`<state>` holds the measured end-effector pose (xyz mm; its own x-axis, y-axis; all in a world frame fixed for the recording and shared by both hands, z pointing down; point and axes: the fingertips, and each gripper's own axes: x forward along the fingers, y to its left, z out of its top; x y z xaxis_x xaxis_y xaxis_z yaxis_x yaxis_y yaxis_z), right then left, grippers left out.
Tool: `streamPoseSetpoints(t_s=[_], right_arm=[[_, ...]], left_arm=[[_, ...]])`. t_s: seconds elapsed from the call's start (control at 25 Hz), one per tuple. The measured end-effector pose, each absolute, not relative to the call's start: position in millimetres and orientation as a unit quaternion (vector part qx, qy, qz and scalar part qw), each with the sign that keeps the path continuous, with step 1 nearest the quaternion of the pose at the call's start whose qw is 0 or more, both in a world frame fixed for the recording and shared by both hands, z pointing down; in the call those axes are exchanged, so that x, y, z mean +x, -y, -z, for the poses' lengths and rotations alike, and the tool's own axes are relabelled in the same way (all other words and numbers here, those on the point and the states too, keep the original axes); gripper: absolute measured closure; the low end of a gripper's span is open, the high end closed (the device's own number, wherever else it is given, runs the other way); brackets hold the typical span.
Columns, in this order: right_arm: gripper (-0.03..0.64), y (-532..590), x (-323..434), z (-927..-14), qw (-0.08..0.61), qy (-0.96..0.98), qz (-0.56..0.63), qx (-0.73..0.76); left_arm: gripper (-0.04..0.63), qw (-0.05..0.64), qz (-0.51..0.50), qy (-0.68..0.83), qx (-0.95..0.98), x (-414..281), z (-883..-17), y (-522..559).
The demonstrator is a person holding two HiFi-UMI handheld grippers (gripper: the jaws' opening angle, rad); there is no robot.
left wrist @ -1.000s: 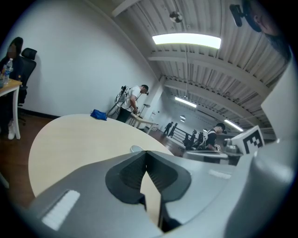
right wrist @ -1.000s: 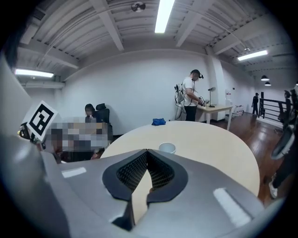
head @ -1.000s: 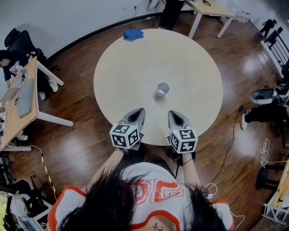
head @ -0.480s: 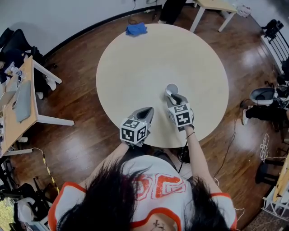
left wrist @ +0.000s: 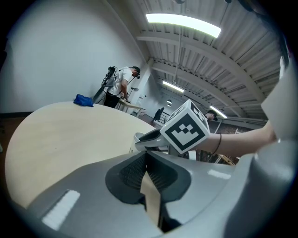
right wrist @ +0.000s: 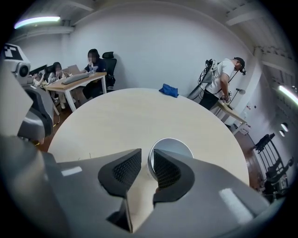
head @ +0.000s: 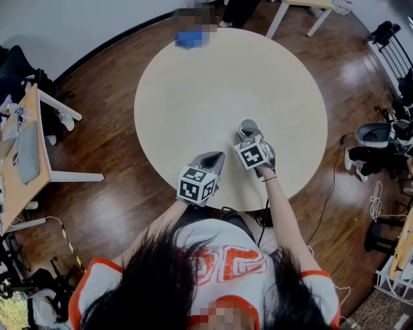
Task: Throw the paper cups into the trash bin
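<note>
One white paper cup (head: 248, 126) stands upright on the round beige table (head: 193, 84), right of its middle. My right gripper (head: 244, 136) is open at the cup's near side. In the right gripper view the cup (right wrist: 174, 148) shows its open mouth, and the right gripper (right wrist: 146, 163) straddles the near rim: one jaw over the mouth, the other outside the wall. My left gripper (head: 217, 157) is shut and empty, low over the table's near edge, left of the cup. In its own view the left gripper (left wrist: 145, 157) faces the cup (left wrist: 138, 138). No trash bin is in view.
A blue cloth (head: 190, 38) lies at the table's far edge. Desks stand at the left (head: 26, 148) and at the far right (head: 310, 6), and a person (right wrist: 219, 79) stands beyond the table. Chairs and cables lie on the wood floor at the right (head: 377, 138).
My right gripper has moved forward from the table's near edge to the cup and now straddles its rim. The left gripper has shifted slightly forward and right.
</note>
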<state>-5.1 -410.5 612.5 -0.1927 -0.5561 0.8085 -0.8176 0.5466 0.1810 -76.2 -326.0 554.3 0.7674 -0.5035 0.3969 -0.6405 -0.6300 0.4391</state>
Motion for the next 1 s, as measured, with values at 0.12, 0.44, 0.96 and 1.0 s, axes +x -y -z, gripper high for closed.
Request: streamPoseSetpoints(t_s=[0.12,0.44,0.96,1.0], right_arm=[[0.586,411,-1,-612,0.448,0.751,-0.152,0.461],[0.586,402,3,-588,0.394,0.752,-0.168,0.501],[0.586,312,44,-532,0.259,0.717,-0.213,0.611],[0.586,302,49,-529,0.250,0.712,-0.219,0.618]], left_arm=[[0.595,0.283,-0.127,0.316,0.897,-76,-558,329],[0.595,0.290,-0.123,0.313,0.896,-82,-555,335],[0.595,0.275,-0.106,0.237,0.926,-44,-511,315],[0.595,0.273,-0.108,0.229,0.928,-39,-510,309]])
